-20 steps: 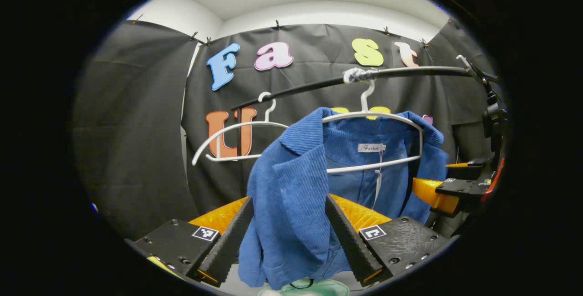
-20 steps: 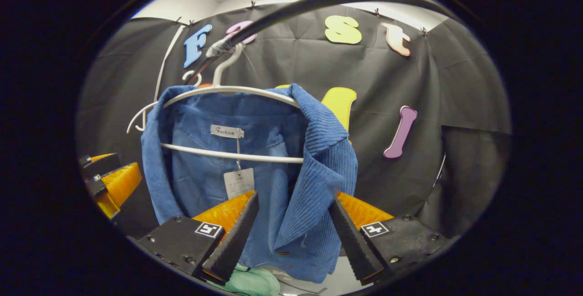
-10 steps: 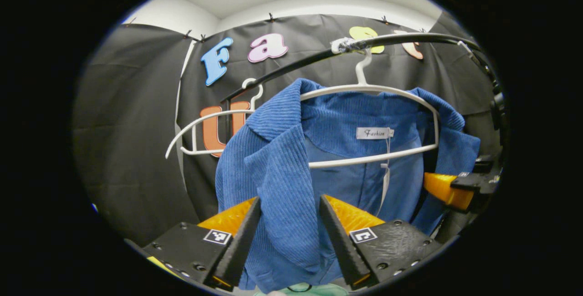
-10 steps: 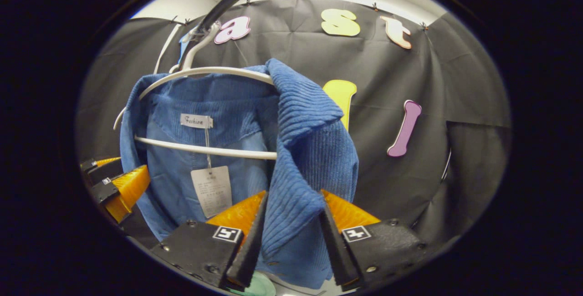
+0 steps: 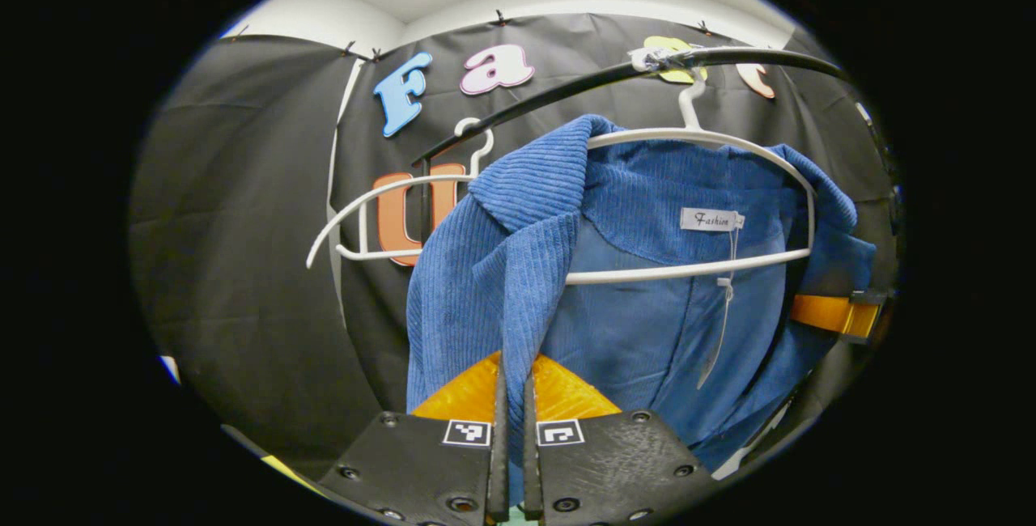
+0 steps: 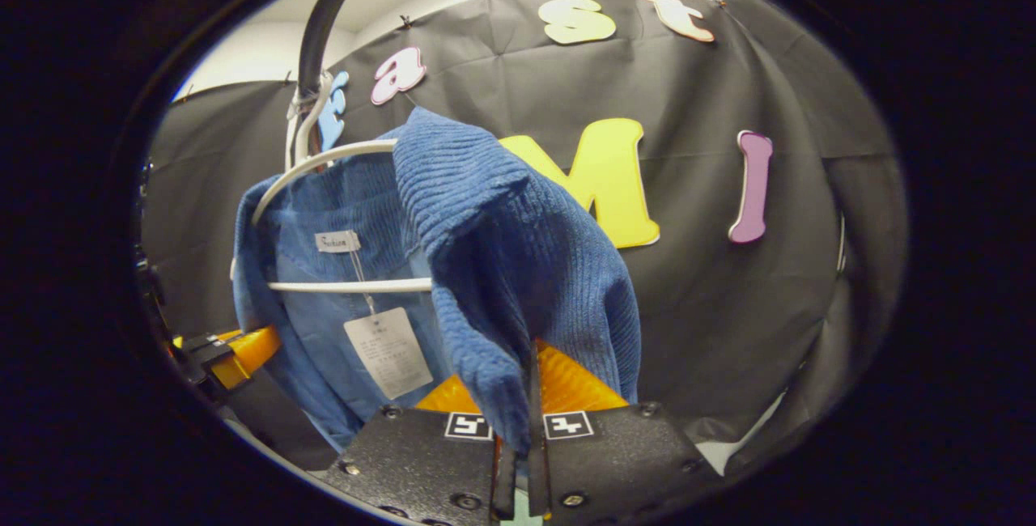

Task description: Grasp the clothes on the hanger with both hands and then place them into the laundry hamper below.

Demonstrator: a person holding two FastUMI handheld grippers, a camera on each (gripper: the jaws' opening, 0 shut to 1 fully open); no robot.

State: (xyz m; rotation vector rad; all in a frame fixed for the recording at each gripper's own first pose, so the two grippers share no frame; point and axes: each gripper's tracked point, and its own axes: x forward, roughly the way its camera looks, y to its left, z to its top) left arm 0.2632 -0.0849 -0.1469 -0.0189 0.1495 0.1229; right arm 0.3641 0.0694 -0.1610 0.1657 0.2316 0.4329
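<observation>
**Both grippers clamped on the blue jacket's front edges**

The blue corduroy jacket [image 5: 647,267] hangs on a white plastic hanger [image 5: 712,142], whose hook sits over a black curved rail [image 5: 566,89] above the jaws. The left gripper [image 5: 511,396] has its two fingers pressed nearly together, with the jacket's lapel edge pinched in the narrow slot between them; the cloth rises straight up from the jaws to the folded collar. Off to the right of those jaws, past the jacket's far shoulder, part of the other gripper shows against the fabric.

In the right gripper view, the right gripper [image 6: 518,405] is likewise clenched on the opposite front edge of the jacket [image 6: 502,251], the fabric bunched and drooping over the fingertips. A white paper tag [image 6: 387,352] dangles inside the garment, left of the jaws. A second, bare white hanger [image 5: 380,218] hangs on the rail, up and left of the left jaws.
</observation>
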